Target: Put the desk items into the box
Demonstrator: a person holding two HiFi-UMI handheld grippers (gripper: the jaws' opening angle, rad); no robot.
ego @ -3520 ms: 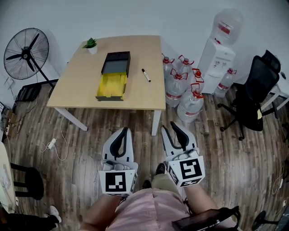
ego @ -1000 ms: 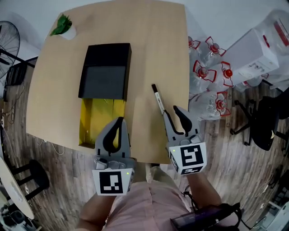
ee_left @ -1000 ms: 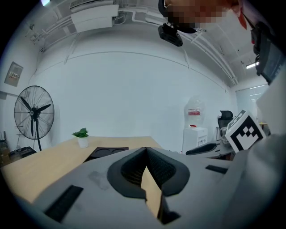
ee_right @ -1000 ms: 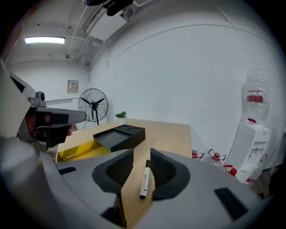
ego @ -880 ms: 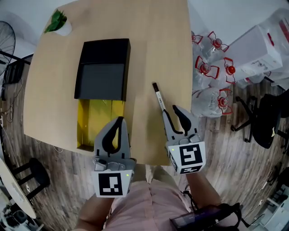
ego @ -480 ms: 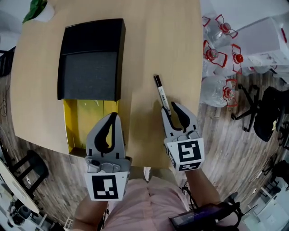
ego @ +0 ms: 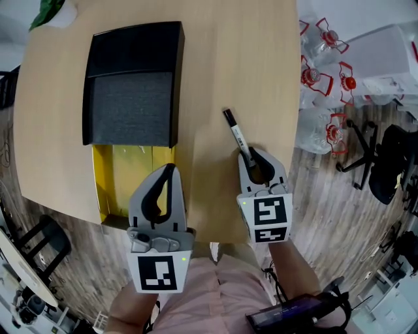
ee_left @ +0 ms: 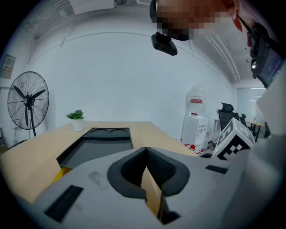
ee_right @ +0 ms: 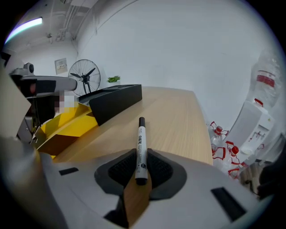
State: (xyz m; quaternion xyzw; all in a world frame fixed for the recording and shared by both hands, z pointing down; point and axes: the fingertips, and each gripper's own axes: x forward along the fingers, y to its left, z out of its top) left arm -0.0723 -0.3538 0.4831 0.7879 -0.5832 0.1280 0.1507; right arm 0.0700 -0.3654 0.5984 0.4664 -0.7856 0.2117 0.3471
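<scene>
A black-and-white marker (ego: pixel 235 134) lies on the wooden desk (ego: pixel 222 59), pointing away from me. My right gripper (ego: pixel 252 156) has its two fingertips pressed against the marker's near end (ee_right: pixel 141 147), one on each side; the marker still rests on the desk. The right gripper (ee_right: pixel 140 155) is shut on it. The box (ego: pixel 127 179) has a yellow open part and a black sleeve (ego: pixel 130 91) over its far half. My left gripper (ego: pixel 170 171) hovers over the desk's near edge beside the yellow part, jaws shut and empty (ee_left: pixel 145 150).
A small potted plant (ego: pixel 51 9) stands at the desk's far left corner. Several water bottles (ego: pixel 326 85) crowd the floor right of the desk, and an office chair (ego: pixel 392 163) stands beyond them. A standing fan (ee_left: pixel 26 102) is at the left.
My right gripper has slid forward over the marker's near end and its jaws have closed on it. The left gripper has stayed shut at the desk's near edge.
</scene>
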